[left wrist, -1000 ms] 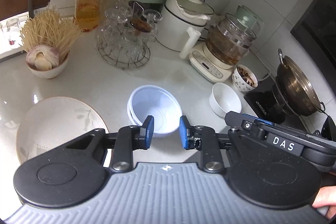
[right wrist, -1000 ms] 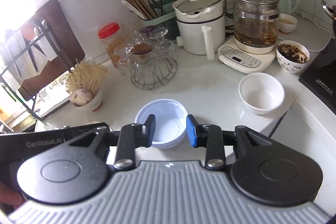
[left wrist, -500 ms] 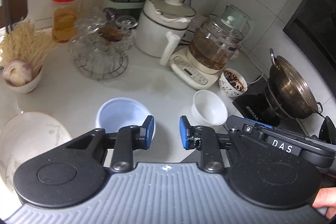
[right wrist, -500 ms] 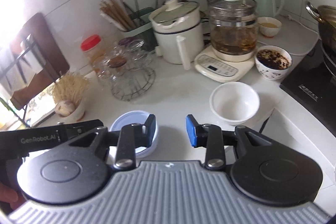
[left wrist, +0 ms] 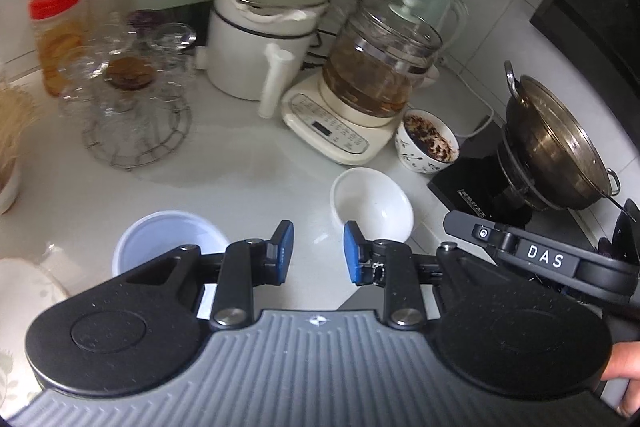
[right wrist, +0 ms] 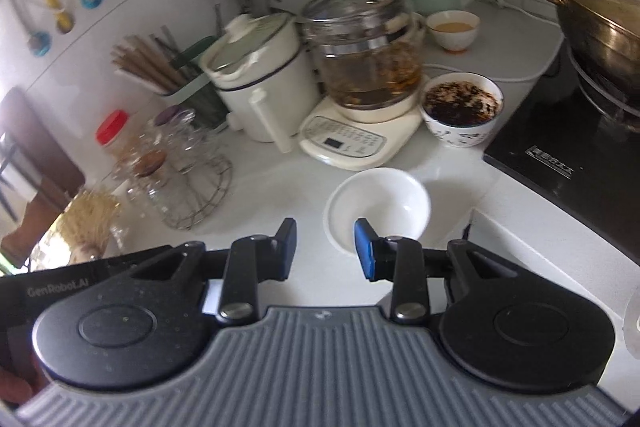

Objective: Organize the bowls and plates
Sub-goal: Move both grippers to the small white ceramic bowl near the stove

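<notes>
On a crowded kitchen table, we hold both tongs apart and empty above the crockery. The left tongs hover between a pale blue bowl at near left and a small white bowl just right of them; a white plate peeks in at the far left edge. Our right tongs hang just near of the same white bowl, which stands in front of a glass kettle.

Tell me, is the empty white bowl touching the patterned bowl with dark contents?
Apart. The right wrist view shows bare counter between the empty white bowl and the patterned bowl.
</notes>
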`<state>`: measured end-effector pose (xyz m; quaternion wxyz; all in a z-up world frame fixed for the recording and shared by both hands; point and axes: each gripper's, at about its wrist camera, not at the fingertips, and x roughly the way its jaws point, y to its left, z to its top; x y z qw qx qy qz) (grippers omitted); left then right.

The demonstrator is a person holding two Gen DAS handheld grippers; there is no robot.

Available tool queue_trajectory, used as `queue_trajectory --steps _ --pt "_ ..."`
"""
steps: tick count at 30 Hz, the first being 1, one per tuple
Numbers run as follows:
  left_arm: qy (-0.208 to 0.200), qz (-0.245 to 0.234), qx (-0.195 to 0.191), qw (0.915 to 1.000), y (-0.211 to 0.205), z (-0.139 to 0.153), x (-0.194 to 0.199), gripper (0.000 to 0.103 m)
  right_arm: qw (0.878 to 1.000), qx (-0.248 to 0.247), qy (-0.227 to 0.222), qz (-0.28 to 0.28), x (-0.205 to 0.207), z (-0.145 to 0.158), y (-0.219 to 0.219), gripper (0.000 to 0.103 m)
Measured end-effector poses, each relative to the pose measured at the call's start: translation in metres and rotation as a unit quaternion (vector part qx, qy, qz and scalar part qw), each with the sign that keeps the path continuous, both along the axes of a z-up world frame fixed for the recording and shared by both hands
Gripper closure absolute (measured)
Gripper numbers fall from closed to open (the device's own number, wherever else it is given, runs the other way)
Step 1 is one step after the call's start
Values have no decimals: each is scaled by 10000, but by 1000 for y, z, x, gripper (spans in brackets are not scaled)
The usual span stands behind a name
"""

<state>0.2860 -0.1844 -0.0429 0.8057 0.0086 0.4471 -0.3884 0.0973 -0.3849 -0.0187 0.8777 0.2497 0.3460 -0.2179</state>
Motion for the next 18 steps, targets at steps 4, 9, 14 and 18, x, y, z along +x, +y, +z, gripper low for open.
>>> queue_trajectory --steps 4,9,14,18 --pt "8 -207 42 9998 -30 -5 9 69 9996 78 23 -264 -2 -5 -25 68" --pt "102 -414 162 9990 -63 -15 23 69 9982 176 100 -557 1 -17 -56 68" --pt "249 -502 241 9981 -89 -30 35 51 9970 331 285 -641 8 -31 -82 68" --pt "467 -463 332 9973 -108 -49 43 51 9943 730 343 -693 14 -47 -104 41"
